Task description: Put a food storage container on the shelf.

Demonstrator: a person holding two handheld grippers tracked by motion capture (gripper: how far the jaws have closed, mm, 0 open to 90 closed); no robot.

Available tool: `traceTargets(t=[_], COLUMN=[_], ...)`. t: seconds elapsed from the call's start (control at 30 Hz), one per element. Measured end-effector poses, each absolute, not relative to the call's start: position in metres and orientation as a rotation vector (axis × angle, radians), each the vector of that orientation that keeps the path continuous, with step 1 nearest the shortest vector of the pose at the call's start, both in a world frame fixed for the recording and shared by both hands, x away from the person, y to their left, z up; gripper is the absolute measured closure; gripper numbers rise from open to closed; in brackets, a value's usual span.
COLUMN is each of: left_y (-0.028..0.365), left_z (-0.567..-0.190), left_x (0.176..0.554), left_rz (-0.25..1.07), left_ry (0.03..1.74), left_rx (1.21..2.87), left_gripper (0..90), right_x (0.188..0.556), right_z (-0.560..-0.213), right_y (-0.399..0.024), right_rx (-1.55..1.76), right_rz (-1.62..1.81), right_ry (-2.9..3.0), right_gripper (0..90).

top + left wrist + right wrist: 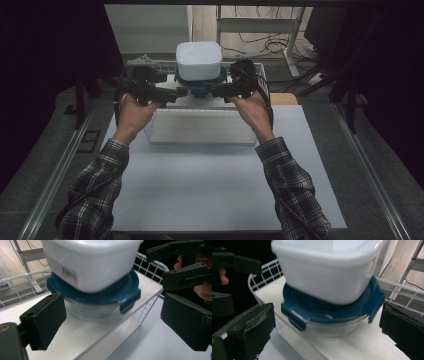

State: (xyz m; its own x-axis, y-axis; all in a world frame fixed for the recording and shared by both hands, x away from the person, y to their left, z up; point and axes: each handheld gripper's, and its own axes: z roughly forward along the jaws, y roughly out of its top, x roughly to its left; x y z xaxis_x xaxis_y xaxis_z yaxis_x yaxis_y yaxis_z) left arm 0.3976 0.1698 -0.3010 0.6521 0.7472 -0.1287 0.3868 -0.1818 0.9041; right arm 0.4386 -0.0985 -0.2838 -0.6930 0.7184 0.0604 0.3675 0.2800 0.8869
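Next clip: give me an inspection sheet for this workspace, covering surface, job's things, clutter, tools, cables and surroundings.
Surface: pale table, with a white wire rack at its far side.
Job's things: white tub stacked on a blue-lidded clear container, both on the rack's shelf.
Clutter: nothing seen.
Tools: left tool and right tool flank the container, jaws open, nothing held.
Cables: one trails from each tool along the forearms; more lie on the floor beyond.
Surroundings: dark curtains at both sides, a white frame behind.
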Motion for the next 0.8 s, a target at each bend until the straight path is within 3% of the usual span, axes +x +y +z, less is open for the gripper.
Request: traceTargets(t=[0.8], left_y=[0.166], left_z=[-0.356], left_x=[0.362], left_rz=[0.445], left_ry=[0.828], left_rx=[1.815], left_gripper=[2.1], right_x=[0.403], right_z=[-0.332], right_y=[-0.105], right_rx=[0.896], right_rz=[1.405], right_ry=[2.285], right_gripper=[0.0])
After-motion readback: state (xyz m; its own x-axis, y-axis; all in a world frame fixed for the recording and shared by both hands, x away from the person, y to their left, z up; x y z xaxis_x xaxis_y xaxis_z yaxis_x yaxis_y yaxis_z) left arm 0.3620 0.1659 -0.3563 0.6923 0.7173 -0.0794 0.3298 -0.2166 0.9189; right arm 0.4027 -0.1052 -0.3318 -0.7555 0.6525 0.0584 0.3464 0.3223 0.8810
